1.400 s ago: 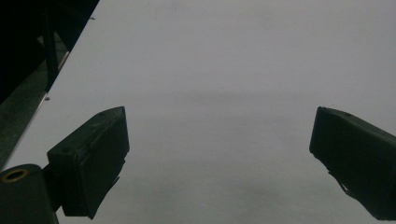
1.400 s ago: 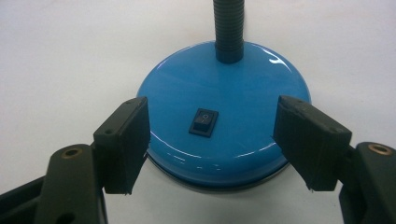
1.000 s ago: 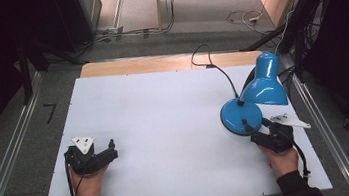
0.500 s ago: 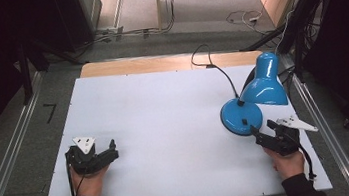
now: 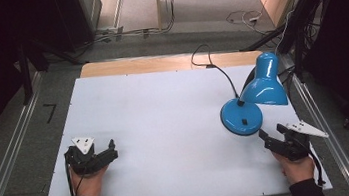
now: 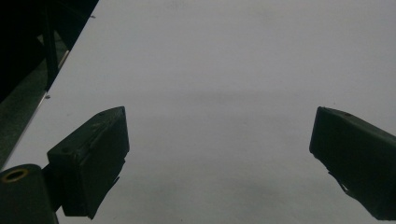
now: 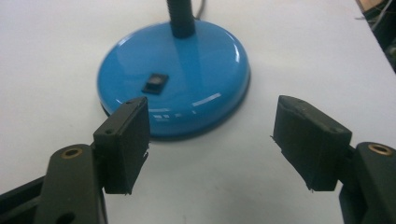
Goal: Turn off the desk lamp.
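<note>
Two hand-held grippers, left [image 5: 111, 151] and right [image 5: 263, 137], both released, right one near blue lamp base [image 5: 241, 116].

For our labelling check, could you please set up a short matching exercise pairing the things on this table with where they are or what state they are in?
Things:
1. lamp base
2. lamp shade
3. left gripper
4. right gripper

Places or states:
A. open over bare white table, near the left front edge
B. flat on the table, small black switch on top
C. open, jaws pointing at the lamp base, not touching it
D. raised above the table, at the far right

Pairs: 1-B, 2-D, 3-A, 4-C
</note>
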`<state>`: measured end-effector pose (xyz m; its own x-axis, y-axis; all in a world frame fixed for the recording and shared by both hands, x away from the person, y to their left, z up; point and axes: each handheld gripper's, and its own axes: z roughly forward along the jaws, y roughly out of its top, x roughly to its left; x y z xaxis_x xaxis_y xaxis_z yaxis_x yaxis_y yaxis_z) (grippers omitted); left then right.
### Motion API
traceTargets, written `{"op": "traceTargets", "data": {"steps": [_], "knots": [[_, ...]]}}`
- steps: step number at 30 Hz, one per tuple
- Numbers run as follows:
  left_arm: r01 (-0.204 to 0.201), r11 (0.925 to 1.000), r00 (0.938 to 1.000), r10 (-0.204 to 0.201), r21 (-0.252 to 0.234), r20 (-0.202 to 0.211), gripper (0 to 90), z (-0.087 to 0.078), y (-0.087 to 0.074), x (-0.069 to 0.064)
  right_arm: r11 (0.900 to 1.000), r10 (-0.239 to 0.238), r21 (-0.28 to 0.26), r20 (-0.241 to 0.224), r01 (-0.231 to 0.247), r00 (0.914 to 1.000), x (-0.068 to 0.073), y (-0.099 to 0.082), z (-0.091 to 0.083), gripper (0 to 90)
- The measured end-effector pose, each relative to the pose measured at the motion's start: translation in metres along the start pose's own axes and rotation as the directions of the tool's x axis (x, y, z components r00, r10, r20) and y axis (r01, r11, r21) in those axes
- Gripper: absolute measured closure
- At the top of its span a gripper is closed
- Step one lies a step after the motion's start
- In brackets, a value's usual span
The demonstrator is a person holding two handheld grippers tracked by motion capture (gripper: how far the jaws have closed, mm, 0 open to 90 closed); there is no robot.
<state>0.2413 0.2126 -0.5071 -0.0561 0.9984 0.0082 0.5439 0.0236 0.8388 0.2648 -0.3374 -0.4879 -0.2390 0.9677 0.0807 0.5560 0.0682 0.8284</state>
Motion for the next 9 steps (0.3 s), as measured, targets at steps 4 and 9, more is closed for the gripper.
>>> {"op": "traceTargets", "data": {"steps": [4, 9], "knots": [[0.002, 1.0, 1.0, -0.002, -0.004, 0.003, 5.6, 0.0, 0.0, -0.001, 0.9992, -0.018, 0.037, 0.055, 0.016, 0.9983, -0.006, -0.008, 0.002, 25.1], [-0.005, 1.0, 0.9999, 0.005, -0.004, 0.01, 5.6, 0.0, 0.001, -0.002, 0.9966, -0.04, 0.076, 0.118, 0.031, 0.9922, -0.01, -0.015, 0.013, 22.2]]}}
